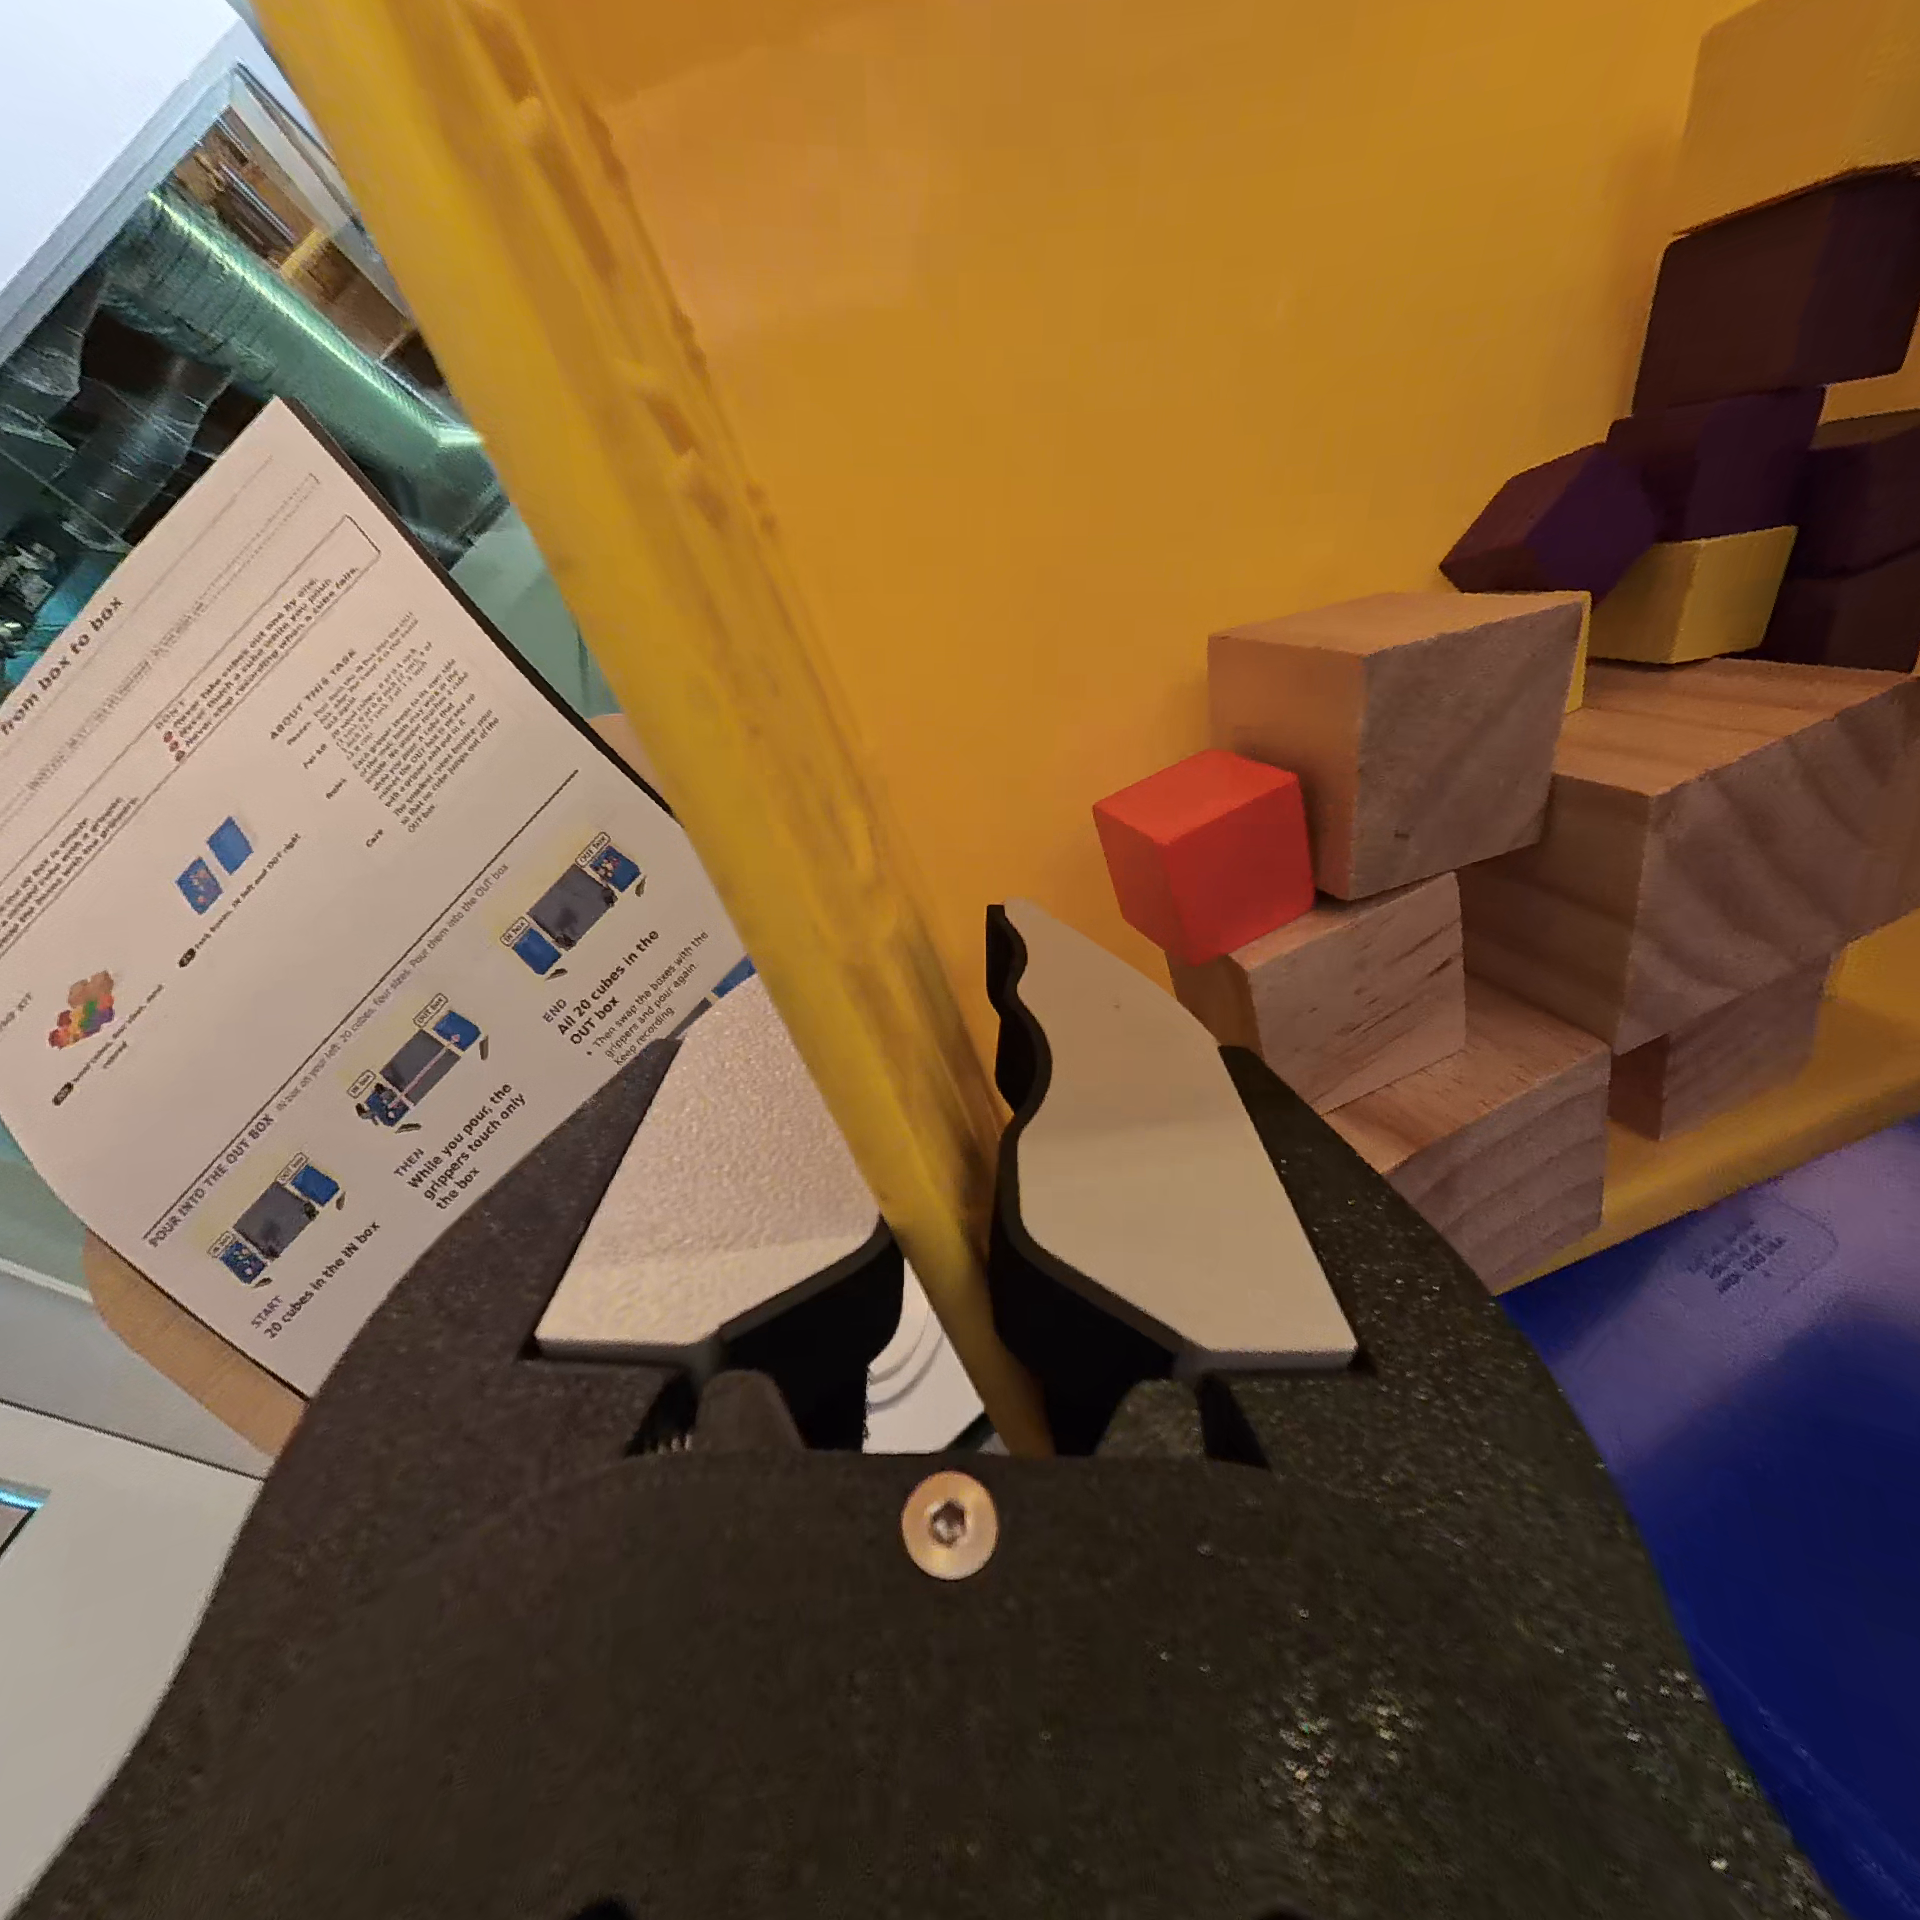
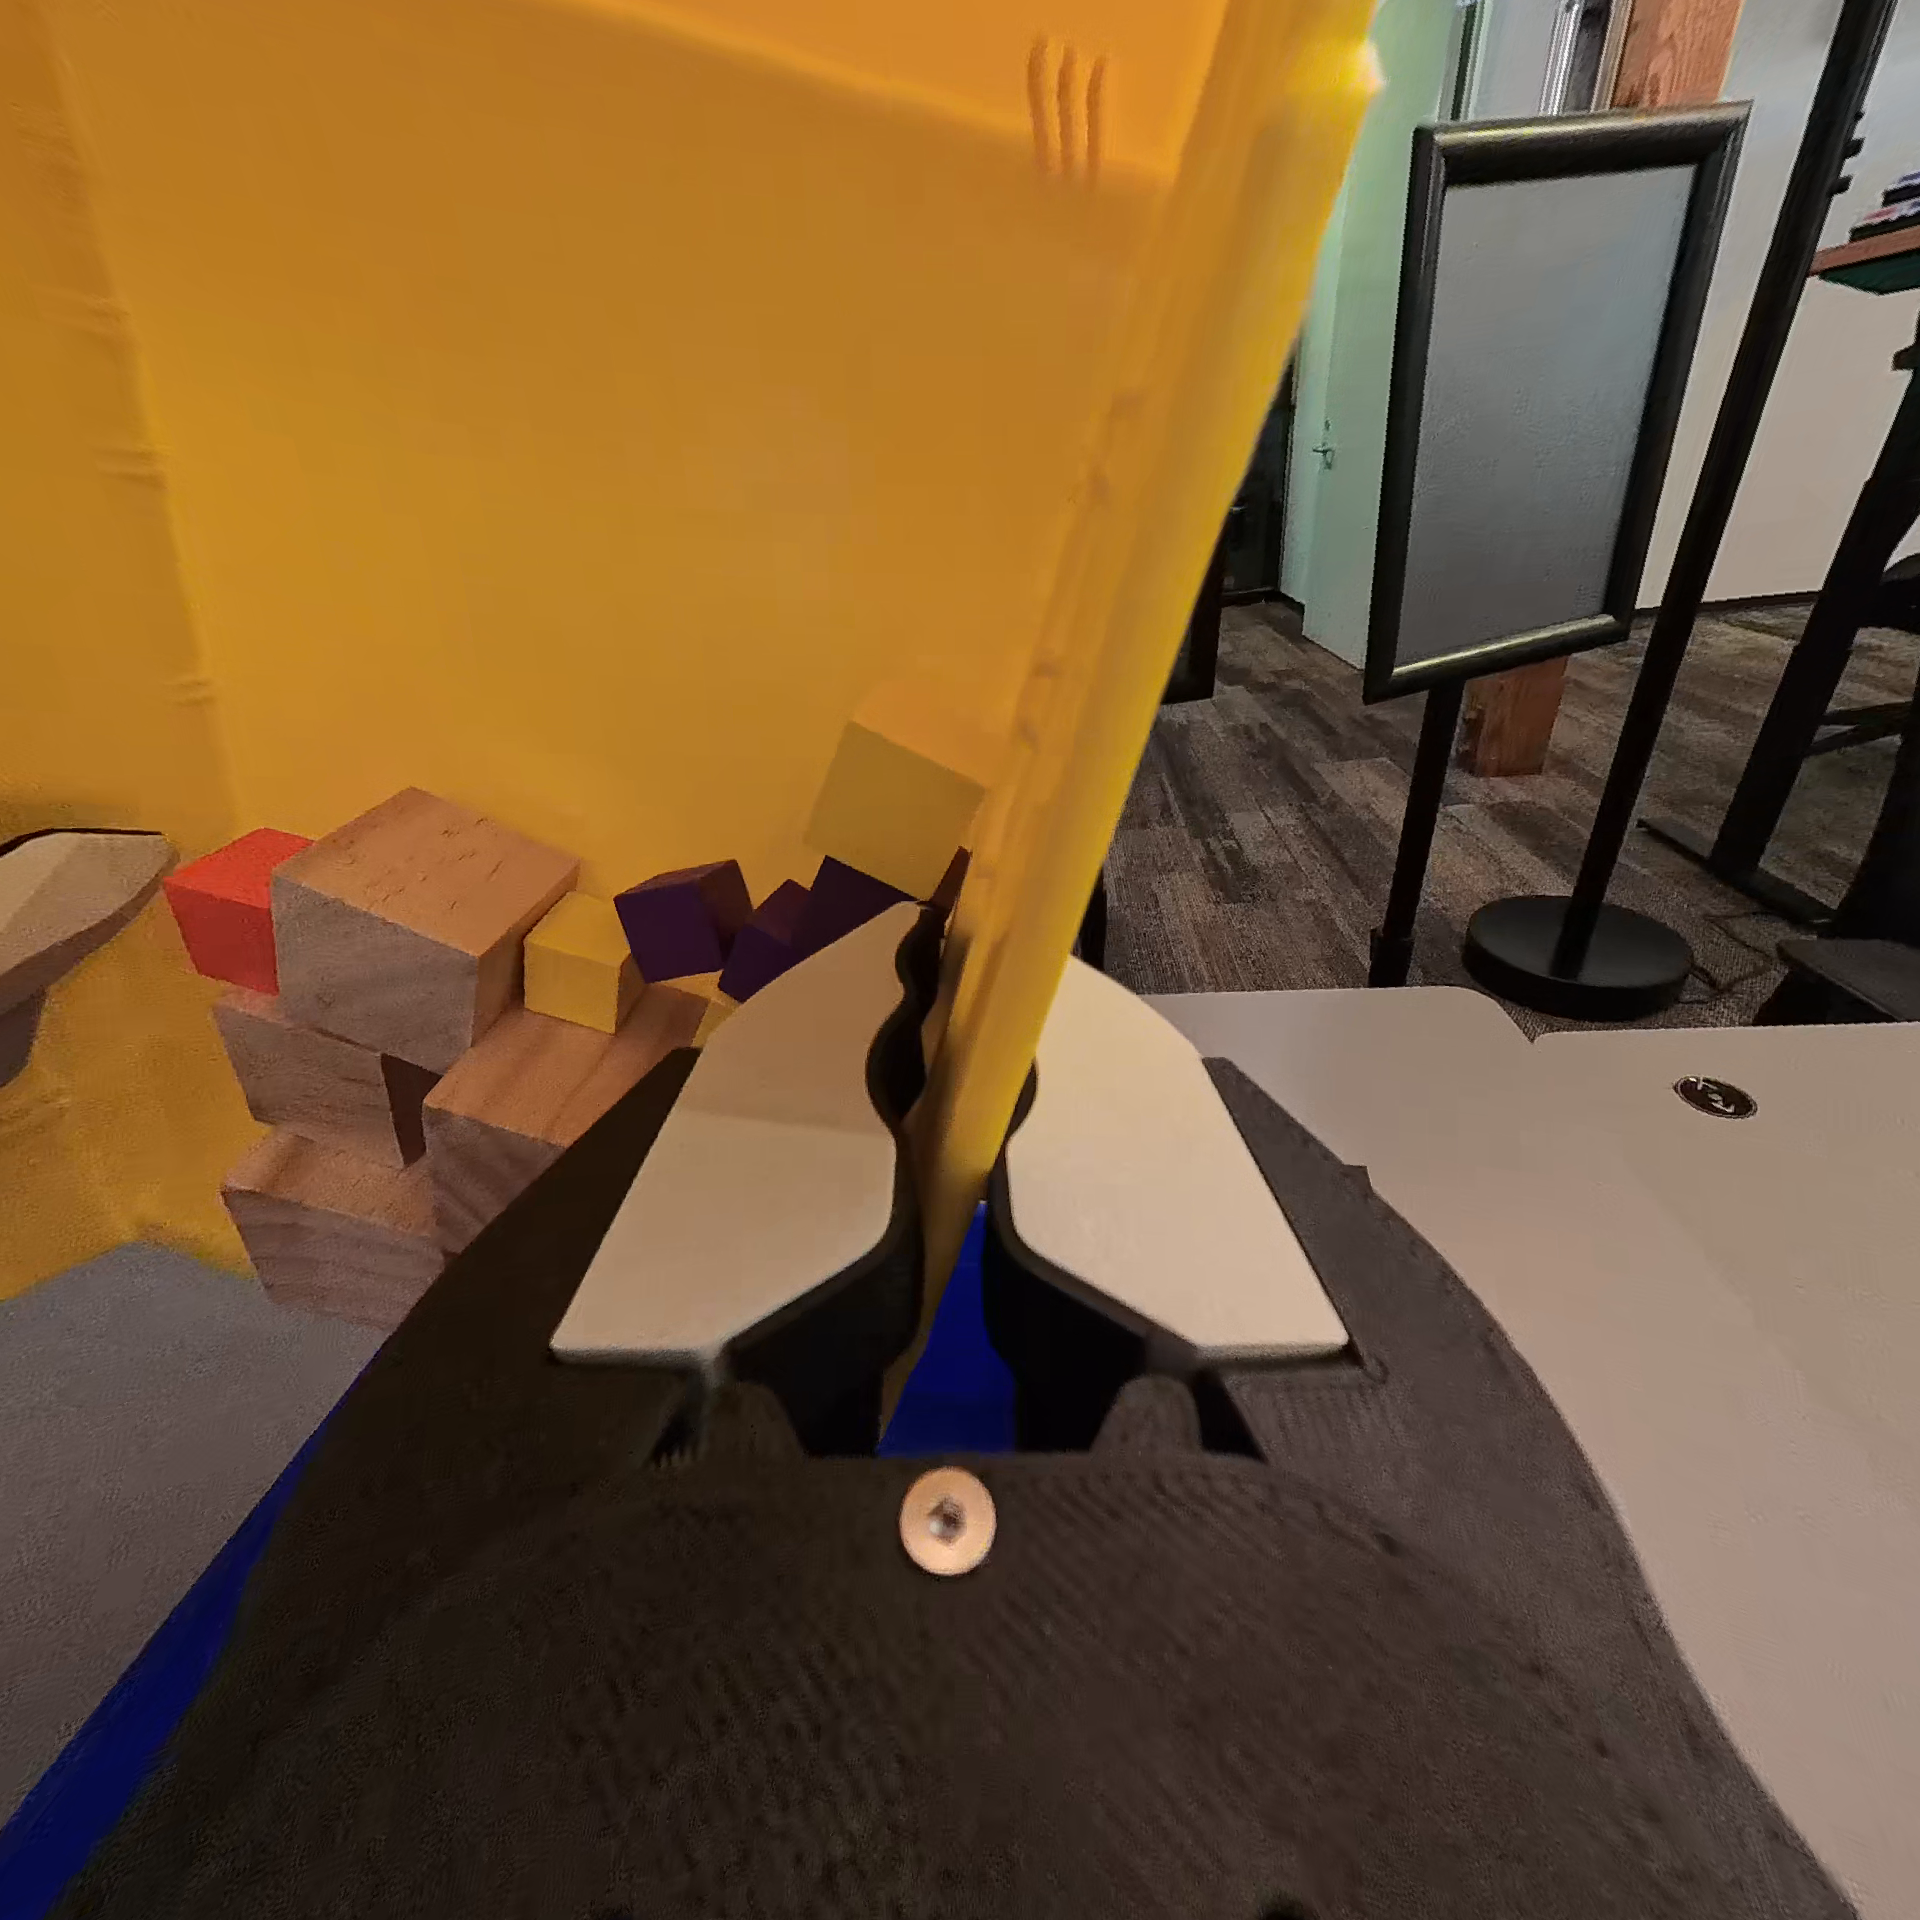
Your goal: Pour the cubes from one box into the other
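Tilted yellow box [image 1: 1143, 416] held steeply on edge by both grippers, with the blue box [image 1: 1766, 1507] lying below its lower rim. The left gripper [image 1: 940, 1049] has its fingers [image 1: 1132, 1143] closed nearly together on one side wall of the yellow box; the wall's edge runs down through the narrow gap between them, one finger inside the box and one outside. The right gripper [image 2: 961, 997] is closed in the same way on the opposite side wall of the yellow box [image 2: 623, 416], the wall pinched between its fingers [image 2: 790, 1122], with blue plastic of the blue box [image 2: 945, 1340] visible under the gap. Inside the yellow box the cubes are heaped against its lower rim: a red cube [image 1: 1205, 852] lies nearest the left gripper's inner finger, resting on plain wooden cubes [image 1: 1392, 748]; farther from that finger sit a small yellow cube [image 1: 1683, 603] and several purple cubes [image 1: 1558, 530]. In the right wrist view the same heap lies left of the right gripper's inner finger, with the red cube [image 2: 234, 904] at its far end, the wooden cubes [image 2: 416, 914] beneath, and the purple cubes [image 2: 686, 914] closest to the finger. A printed instruction sheet [image 1: 291, 852] stands outside the yellow box on the left gripper's side; the white counter [image 2: 1558, 1195] and a framed sign stand [image 2: 1538, 395] lie outside it on the right gripper's side.
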Tool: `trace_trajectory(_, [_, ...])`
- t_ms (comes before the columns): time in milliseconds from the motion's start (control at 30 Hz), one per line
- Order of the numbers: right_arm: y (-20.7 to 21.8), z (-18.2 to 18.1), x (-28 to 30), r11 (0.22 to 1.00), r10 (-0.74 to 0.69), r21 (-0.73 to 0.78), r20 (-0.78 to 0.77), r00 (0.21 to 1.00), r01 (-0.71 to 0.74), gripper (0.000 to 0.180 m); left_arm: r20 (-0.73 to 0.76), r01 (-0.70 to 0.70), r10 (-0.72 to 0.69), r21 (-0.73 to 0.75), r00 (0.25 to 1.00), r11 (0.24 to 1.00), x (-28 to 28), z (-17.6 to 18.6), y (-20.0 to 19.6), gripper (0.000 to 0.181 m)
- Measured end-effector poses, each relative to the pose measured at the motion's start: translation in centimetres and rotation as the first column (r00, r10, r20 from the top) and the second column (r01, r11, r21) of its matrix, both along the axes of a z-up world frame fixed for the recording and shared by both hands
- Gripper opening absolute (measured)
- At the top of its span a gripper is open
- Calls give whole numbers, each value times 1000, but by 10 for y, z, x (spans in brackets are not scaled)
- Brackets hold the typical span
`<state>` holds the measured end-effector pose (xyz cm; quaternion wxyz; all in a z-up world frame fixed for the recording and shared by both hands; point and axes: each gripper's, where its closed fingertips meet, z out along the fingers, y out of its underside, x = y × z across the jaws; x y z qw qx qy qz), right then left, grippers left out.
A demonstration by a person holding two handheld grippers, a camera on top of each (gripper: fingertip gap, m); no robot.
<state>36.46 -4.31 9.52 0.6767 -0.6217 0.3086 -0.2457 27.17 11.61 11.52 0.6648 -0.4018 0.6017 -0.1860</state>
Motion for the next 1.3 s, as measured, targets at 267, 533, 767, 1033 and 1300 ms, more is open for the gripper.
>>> trace_trajectory(267, [-4,8,-3,999,10,49,50,999,-12,4,53,11,-13,51,999,999,-5,11,-6,12])
trace_trajectory(533, [-6,13,-7,998,-9,60,95,995,3,4,88,9,-15,66,996,998,-9,15,-9,12])
trace_trajectory(767, [-8,14,-7,997,-11,84,115,993,1,4,102,8,-17,89,995,996,-10,18,-11,13])
trace_trajectory(1033, [-6,6,-2,996,4,83,88,996,-11,4,86,-3,-5,94,996,996,-9,13,-11,13])
trace_trajectory(1300, [-8,13,-6,998,-11,62,98,995,5,4,96,11,-17,70,995,997,-9,15,-10,12])
